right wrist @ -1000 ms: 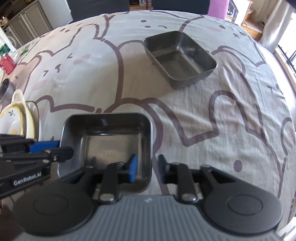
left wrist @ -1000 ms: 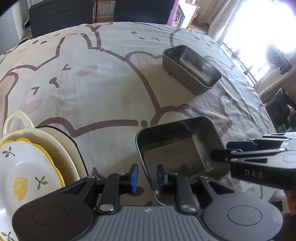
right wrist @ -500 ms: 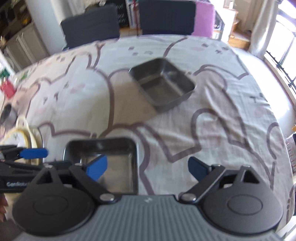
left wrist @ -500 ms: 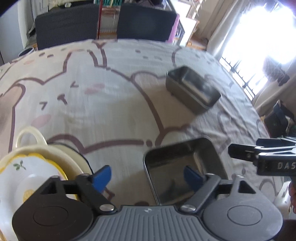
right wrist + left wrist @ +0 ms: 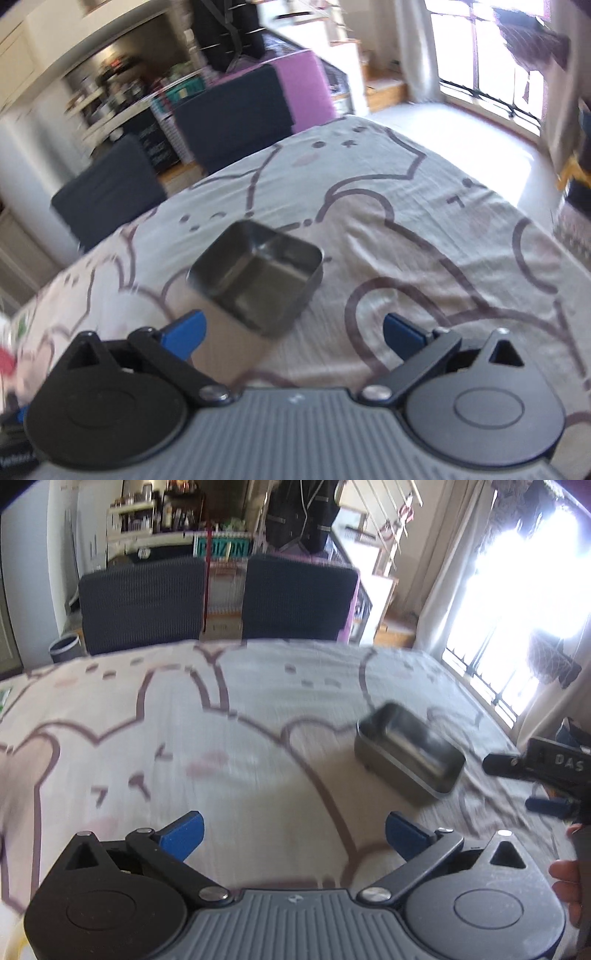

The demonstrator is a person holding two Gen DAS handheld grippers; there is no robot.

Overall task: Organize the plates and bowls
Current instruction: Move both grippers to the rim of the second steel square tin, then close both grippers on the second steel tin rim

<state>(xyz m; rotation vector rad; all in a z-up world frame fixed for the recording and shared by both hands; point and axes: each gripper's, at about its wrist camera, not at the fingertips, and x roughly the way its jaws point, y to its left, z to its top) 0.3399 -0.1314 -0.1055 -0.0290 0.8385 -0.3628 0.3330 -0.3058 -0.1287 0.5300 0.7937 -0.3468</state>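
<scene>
A rectangular steel tray (image 5: 406,753) stands alone on the tablecloth, right of centre in the left wrist view and blurred. The right wrist view shows the same steel tray (image 5: 258,280) just beyond the fingertips. My left gripper (image 5: 295,830) hovers over bare cloth, its jaws opening wide with nothing between them. My right gripper (image 5: 293,334) is also opening wide, empty, with the tray ahead of its left pad (image 5: 184,332). From the left wrist view the right gripper (image 5: 546,775) shows at the right edge, beside the tray. The second steel tray and the plates are out of view.
A cartoon-print tablecloth (image 5: 221,757) covers the table. Two dark chairs (image 5: 140,605) stand at the far edge, with shelves behind. A bright window (image 5: 517,590) is on the right. A hand (image 5: 565,886) shows at the lower right. Something red (image 5: 5,362) lies at the left edge.
Both grippers let go of the near steel tray's rim and opened wide. Both views lifted and tilted up, so the near tray and the plates dropped out of sight. The right view rolled.
</scene>
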